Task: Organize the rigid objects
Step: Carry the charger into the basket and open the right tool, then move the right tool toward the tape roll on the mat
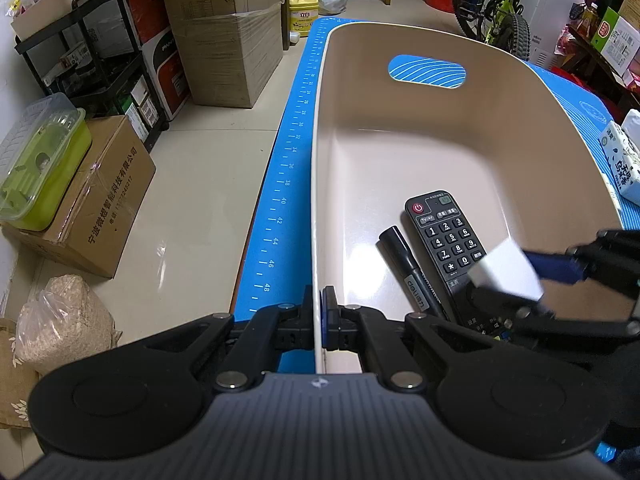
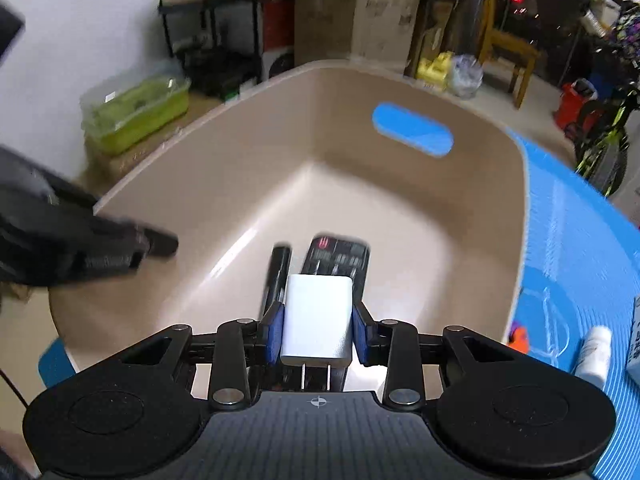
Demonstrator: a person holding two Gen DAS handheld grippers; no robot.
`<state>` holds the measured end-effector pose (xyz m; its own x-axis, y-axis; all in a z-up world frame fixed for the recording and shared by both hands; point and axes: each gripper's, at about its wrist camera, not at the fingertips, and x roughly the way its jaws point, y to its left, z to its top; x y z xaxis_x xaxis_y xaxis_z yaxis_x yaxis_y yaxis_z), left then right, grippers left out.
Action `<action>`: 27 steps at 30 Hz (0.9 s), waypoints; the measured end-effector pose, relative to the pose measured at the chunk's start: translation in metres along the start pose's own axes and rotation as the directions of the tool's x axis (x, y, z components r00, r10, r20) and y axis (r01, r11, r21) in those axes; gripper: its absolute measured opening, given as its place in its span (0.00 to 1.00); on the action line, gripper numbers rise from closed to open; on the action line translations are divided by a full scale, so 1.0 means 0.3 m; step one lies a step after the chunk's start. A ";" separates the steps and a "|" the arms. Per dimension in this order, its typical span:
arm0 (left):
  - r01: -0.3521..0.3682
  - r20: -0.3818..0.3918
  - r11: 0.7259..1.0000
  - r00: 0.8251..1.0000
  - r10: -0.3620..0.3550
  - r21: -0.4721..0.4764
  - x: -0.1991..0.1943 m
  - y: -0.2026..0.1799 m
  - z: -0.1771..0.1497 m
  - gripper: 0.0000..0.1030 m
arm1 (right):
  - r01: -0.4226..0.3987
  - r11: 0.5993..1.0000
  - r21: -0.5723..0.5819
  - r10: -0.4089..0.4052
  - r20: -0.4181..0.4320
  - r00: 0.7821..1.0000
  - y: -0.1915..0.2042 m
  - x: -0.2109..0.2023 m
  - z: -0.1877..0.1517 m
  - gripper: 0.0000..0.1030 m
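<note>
A beige plastic basket (image 1: 400, 132) stands on the blue mat (image 1: 280, 200). Inside it lie a black remote control (image 1: 444, 240) and a black marker pen (image 1: 408, 268), side by side. My left gripper (image 1: 319, 312) is shut on the basket's near left rim. My right gripper (image 2: 316, 328) is shut on a white plug adapter (image 2: 318, 316) and holds it above the remote (image 2: 340, 252) and pen (image 2: 278, 264), inside the basket (image 2: 240, 184). In the left wrist view the adapter (image 1: 504, 272) and right gripper come in from the right, blurred.
A tissue pack (image 1: 622, 160) lies on the mat right of the basket. A small white bottle (image 2: 596, 352) and an orange object (image 2: 520, 338) lie on the mat (image 2: 568, 240) by the basket's right side. Cardboard boxes (image 1: 100, 200), shelves and a bicycle stand on the floor beyond the table.
</note>
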<state>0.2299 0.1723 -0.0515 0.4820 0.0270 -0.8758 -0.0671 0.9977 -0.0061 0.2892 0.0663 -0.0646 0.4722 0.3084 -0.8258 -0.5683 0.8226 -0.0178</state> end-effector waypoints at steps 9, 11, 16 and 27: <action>0.000 0.000 1.000 1.000 0.000 0.002 0.000 -0.001 -0.001 0.03 | -0.002 1.000 0.011 0.002 0.064 0.998 -0.007 -0.048 -0.014 0.54; -0.001 -0.001 1.000 1.000 0.001 0.001 0.000 -0.003 -0.001 0.03 | 0.003 1.000 0.011 -0.004 0.088 0.996 -0.021 -0.081 -0.020 0.59; 0.001 0.000 1.000 1.000 -0.001 0.004 0.000 0.000 -0.001 0.03 | 0.005 0.996 0.090 -0.020 0.170 0.985 -0.092 -0.192 -0.034 0.65; -0.004 0.003 1.000 1.000 0.004 0.006 -0.003 0.001 0.001 0.03 | 0.072 0.970 0.232 -0.126 0.226 0.966 -0.254 -0.351 -0.159 0.85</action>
<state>0.2298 0.1724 -0.0507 0.4840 0.0312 -0.8745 -0.0641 0.9979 0.0002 0.2507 -0.0516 -0.0031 0.6797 0.3021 -0.6684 -0.3610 0.9310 0.0537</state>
